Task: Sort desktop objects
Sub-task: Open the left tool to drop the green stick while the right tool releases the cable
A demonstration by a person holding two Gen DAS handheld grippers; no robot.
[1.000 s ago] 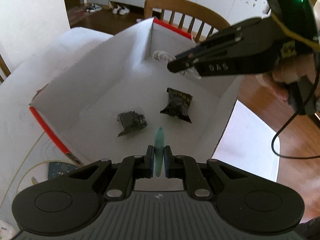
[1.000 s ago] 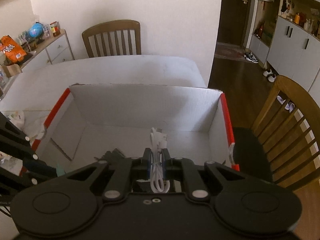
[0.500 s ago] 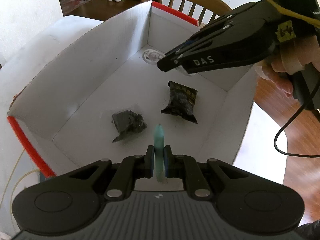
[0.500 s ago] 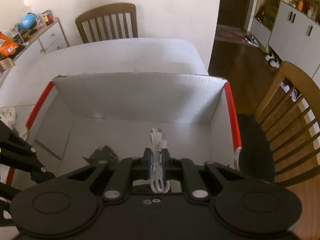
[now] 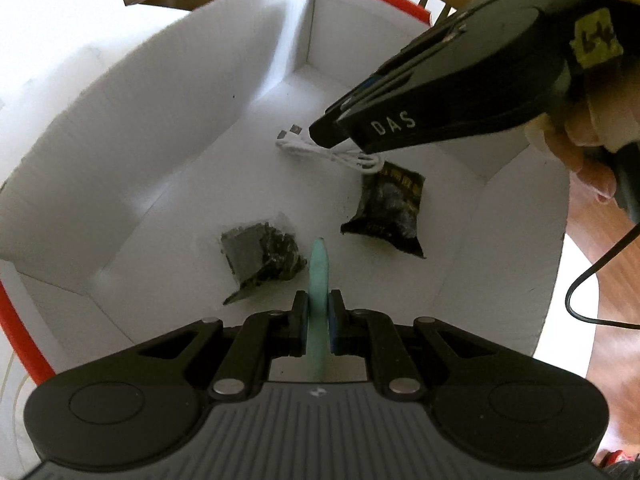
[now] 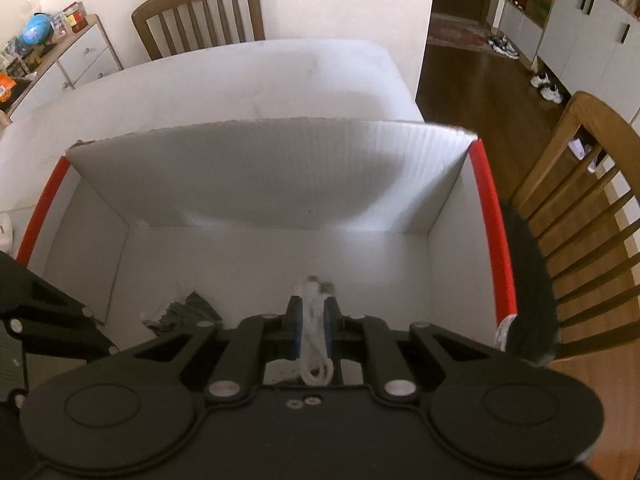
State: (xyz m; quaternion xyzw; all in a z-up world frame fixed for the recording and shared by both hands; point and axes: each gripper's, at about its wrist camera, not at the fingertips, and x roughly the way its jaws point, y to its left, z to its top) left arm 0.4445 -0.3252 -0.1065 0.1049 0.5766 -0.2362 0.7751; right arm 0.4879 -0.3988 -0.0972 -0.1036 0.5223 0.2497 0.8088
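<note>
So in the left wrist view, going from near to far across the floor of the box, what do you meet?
The thin green piece held in the left gripper → the crumpled dark packet → the black packet with gold print → the white cable held by the right gripper → the far corner of the white box.

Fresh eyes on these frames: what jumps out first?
Both grippers hang over a white box with red-taped edges, each shut on something. The left gripper pinches a thin teal strip over the near floor, and the right gripper grips a bundled white cable deeper in. Two dark crinkly packets lie on the box floor: one just beyond the teal strip, the other under the right gripper.
</note>
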